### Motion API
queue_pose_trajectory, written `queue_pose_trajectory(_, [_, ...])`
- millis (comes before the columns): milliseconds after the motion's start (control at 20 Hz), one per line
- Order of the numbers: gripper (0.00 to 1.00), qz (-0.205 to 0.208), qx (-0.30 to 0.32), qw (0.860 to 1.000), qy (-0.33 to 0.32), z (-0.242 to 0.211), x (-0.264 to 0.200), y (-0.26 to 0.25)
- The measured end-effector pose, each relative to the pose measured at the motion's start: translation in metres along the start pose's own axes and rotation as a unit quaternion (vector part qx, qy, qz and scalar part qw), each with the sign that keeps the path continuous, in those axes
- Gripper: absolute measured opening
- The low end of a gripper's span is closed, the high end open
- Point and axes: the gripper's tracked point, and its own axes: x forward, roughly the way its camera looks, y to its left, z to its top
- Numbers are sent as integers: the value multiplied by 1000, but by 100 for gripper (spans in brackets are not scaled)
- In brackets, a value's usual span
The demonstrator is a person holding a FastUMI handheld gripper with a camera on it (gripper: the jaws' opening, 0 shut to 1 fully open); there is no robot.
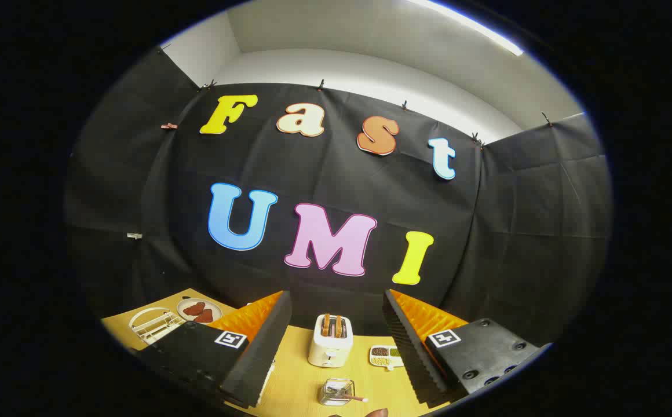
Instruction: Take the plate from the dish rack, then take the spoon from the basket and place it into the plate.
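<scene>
Our hand-held gripper [336, 347] is wide open, holding nothing. The plate [199, 310] is at 10 o'clock beside the dish rack [155, 324] w/ food on it (looks out already). Spoon [354, 397] basket [336, 391] at 6: descend straight, close on the handle.

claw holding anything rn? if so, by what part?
Nothing held. The claw is open, with the toaster on the table showing in the gap between its fingers, beyond them.

A staged kitchen booth: black cloth walls behind a wooden surface [301, 376], where a toaster [330, 341] stands, dish rack [153, 324] well to its left.
</scene>
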Motion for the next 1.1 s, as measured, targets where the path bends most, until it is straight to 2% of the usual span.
queue_pose_trajectory(650, [97,3,4,1000,23,-12,3,14])
queue_pose_trajectory(950, [97,25,5,999,47,-28,15,42])
queue_pose_trajectory(1100, [97,46,13,996,81,-51,29,67])
